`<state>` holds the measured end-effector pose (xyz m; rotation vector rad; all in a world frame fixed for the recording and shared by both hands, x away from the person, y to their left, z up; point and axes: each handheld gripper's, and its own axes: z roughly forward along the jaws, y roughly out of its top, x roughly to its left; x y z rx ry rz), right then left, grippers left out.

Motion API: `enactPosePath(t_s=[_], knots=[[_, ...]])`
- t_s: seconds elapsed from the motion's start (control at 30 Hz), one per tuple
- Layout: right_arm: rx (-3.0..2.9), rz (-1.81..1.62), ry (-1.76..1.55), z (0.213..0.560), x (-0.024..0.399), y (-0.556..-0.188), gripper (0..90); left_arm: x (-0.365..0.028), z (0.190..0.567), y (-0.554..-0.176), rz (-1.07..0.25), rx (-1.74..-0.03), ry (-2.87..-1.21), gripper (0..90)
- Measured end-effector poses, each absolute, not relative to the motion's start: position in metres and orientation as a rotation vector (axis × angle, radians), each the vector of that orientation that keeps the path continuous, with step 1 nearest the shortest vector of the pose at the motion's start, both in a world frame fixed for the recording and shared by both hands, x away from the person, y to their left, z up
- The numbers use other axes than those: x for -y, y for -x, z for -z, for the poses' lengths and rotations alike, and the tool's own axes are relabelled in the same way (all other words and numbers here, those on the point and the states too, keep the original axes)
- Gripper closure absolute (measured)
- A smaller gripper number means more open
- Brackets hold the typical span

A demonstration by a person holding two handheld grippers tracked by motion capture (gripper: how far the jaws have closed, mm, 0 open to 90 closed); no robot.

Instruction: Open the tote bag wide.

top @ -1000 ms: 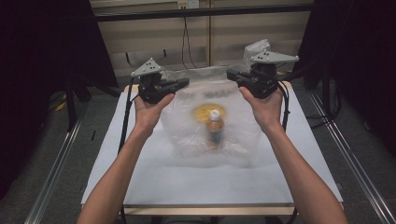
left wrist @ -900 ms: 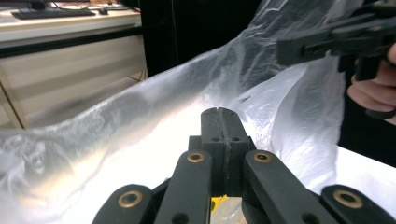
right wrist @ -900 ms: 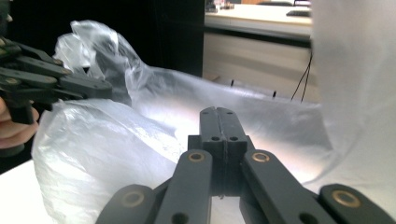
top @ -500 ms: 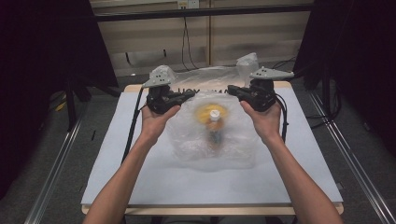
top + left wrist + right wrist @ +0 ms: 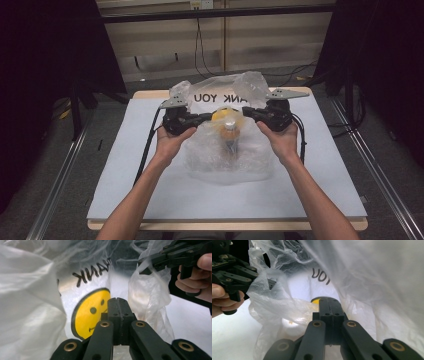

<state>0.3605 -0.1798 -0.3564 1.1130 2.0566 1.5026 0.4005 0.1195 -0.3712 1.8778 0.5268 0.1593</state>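
A clear plastic bag point(image 5: 225, 162) printed with "THANK YOU" and a yellow smiley face point(image 5: 90, 312) lies on the white table point(image 5: 150, 190). An upright bottle point(image 5: 230, 136) with a pale cap stands inside it. My left gripper point(image 5: 207, 117) is shut on the bag's left mouth edge, and my right gripper point(image 5: 246, 111) is shut on the right edge. In the left gripper view my left gripper point(image 5: 117, 300) has its jaws pressed together, and film hangs from the right gripper's tip point(image 5: 143, 266). In the right gripper view my right gripper point(image 5: 329, 299) pinches film, as does the left gripper point(image 5: 270, 283).
The table has a wooden rim point(image 5: 225, 225) and bare white surface on both sides of the bag. Metal rails point(image 5: 55, 200) run along the floor left and right. Cables point(image 5: 200, 45) hang on the back wall. Dark curtains flank the table.
Both hands have sunk toward the table with the bag's mouth edges. The bag's top has flopped backward, so the printed words and smiley now lie behind the grippers.
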Motion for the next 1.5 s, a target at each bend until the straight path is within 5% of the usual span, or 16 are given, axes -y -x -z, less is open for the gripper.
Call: enactPosePath(t_s=[0.93, 1.5], knots=[[-2.269, -1.511, -1.079, 0.424, 0.186, -0.349, 90.0, -0.105, 0.438, -0.388, -0.059, -0.493, -2.012, 90.0], [-2.368, -1.333, -1.197, 0.474, 0.210, -0.359, 90.0, -0.125, 0.479, -0.397, -0.062, -0.618, -2.132, 90.0]])
